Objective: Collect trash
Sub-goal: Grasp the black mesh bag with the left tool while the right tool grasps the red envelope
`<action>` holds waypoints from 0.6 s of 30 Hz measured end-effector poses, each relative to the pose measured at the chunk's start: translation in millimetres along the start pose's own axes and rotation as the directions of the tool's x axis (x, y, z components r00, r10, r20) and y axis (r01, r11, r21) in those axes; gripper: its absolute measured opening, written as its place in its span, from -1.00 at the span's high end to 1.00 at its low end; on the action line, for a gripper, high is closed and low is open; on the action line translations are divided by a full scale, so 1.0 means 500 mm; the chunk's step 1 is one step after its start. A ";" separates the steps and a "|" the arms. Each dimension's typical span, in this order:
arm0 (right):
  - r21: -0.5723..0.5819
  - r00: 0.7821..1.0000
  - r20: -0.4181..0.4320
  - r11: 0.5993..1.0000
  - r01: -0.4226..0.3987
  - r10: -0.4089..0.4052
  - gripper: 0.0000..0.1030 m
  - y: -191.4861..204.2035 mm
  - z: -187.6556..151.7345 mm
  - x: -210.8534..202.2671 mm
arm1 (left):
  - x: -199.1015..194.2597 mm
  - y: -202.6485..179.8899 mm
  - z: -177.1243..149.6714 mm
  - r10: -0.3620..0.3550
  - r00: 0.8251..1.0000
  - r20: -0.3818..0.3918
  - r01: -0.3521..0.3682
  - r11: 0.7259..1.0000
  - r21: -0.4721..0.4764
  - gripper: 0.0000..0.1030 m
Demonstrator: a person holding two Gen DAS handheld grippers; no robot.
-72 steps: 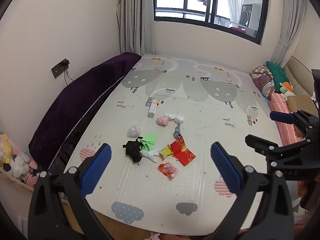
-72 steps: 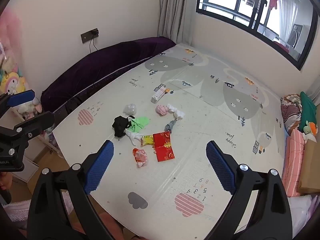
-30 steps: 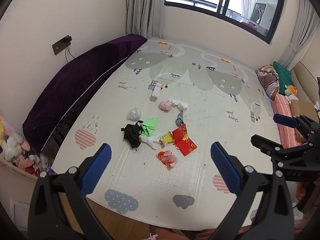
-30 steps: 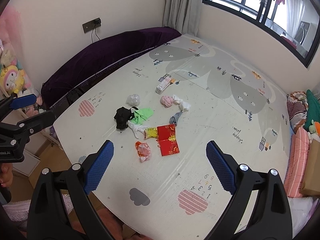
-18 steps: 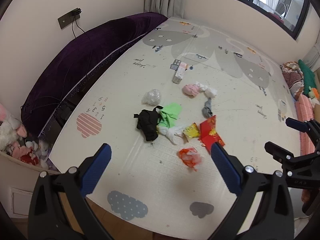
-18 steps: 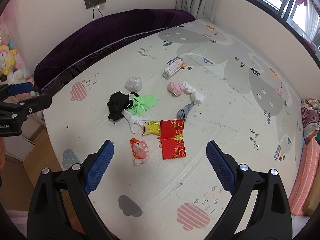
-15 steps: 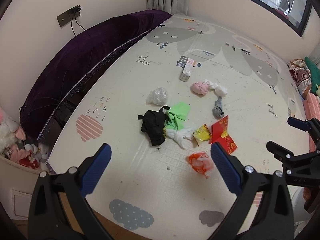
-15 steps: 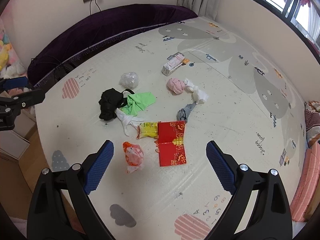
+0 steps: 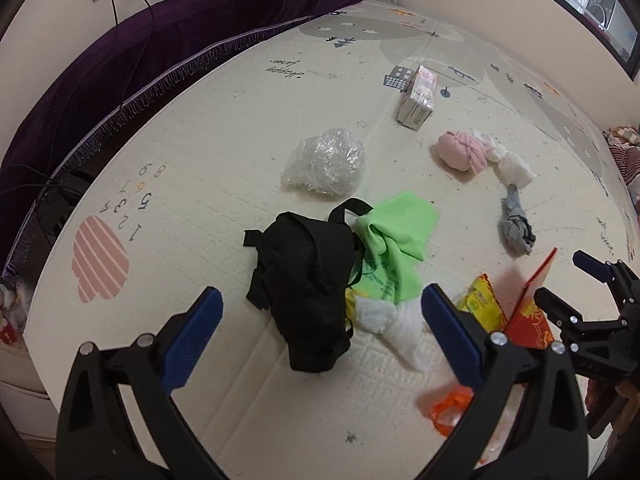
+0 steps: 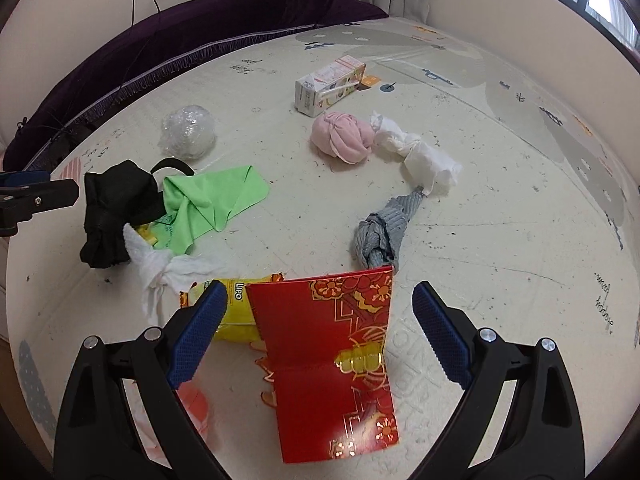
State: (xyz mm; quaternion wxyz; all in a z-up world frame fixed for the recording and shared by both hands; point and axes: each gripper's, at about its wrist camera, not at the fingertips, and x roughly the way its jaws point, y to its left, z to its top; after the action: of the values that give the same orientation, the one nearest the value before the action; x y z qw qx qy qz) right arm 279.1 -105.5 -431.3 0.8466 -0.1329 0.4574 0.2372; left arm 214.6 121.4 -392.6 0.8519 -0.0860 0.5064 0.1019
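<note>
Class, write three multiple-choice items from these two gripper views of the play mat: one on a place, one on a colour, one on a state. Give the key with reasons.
1. What lies straight between the right gripper's fingers?
A. crumpled clear plastic ball
B. folded red and gold paper envelope
C. small milk carton

2. What colour is the flat cloth touching the black mesh fabric bundle?
A. bright green
B. purple
C. orange

3. How do the left gripper's jaws stand?
A. shut on the black bundle
B. shut on nothing
C. open, holding nothing

Key: B, the red envelope fills the gap between the blue pads; A, the green cloth overlaps the black bundle's edge; C, the pads stand wide apart above the bundle.
</note>
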 end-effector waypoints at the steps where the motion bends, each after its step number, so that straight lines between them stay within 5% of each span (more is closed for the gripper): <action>1: -0.001 1.000 0.000 1.000 0.003 -0.003 -0.76 -0.001 -0.001 0.015 | 0.015 0.000 -0.001 0.003 1.000 0.000 -0.003 1.000 0.002 -0.92; 18: -0.133 0.997 -0.081 0.991 0.003 -0.014 -0.79 0.002 -0.033 0.113 | 0.137 -0.001 -0.027 -0.015 0.999 -0.029 0.015 1.000 -0.017 -0.92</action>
State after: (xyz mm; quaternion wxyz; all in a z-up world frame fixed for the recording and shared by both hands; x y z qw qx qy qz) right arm 293.6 -96.1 -487.8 0.8173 -0.2007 0.4745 0.2581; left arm 235.3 123.3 -459.0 0.8446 -0.0983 0.5171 0.0983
